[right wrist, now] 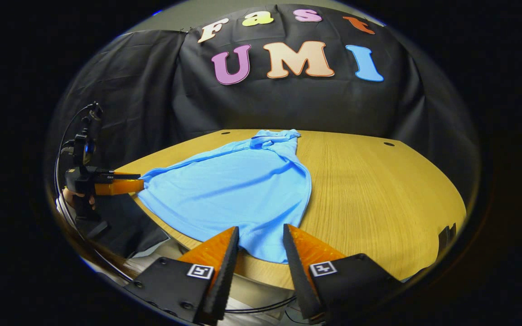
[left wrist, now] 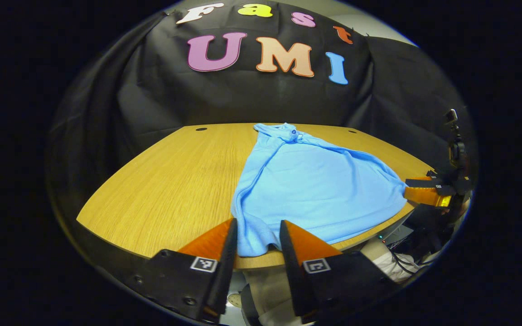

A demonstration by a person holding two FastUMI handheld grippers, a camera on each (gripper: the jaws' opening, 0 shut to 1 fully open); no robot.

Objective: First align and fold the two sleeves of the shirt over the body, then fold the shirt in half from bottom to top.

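A light blue shirt [left wrist: 315, 185] lies flat on the wooden table [left wrist: 166, 181], collar [left wrist: 288, 131] at the far end and hem at the near edge. Its sides look folded in, giving a narrow shape. My left gripper [left wrist: 258, 222] is open, and the shirt's near left hem corner lies between its fingers. In the right gripper view the shirt [right wrist: 238, 190] spreads leftward. My right gripper [right wrist: 261, 227] is open around the other hem corner. Each gripper shows in the other's view at the opposite hem corner: the right gripper [left wrist: 408, 192] and the left gripper [right wrist: 138, 185].
Black cloth walls the booth behind the table [right wrist: 379, 194]. Small round holes [left wrist: 201, 129] mark the table's far edge. A person's legs [left wrist: 265, 290] and cables [left wrist: 397, 258] sit below the near edge. Bare wood lies on either side of the shirt.
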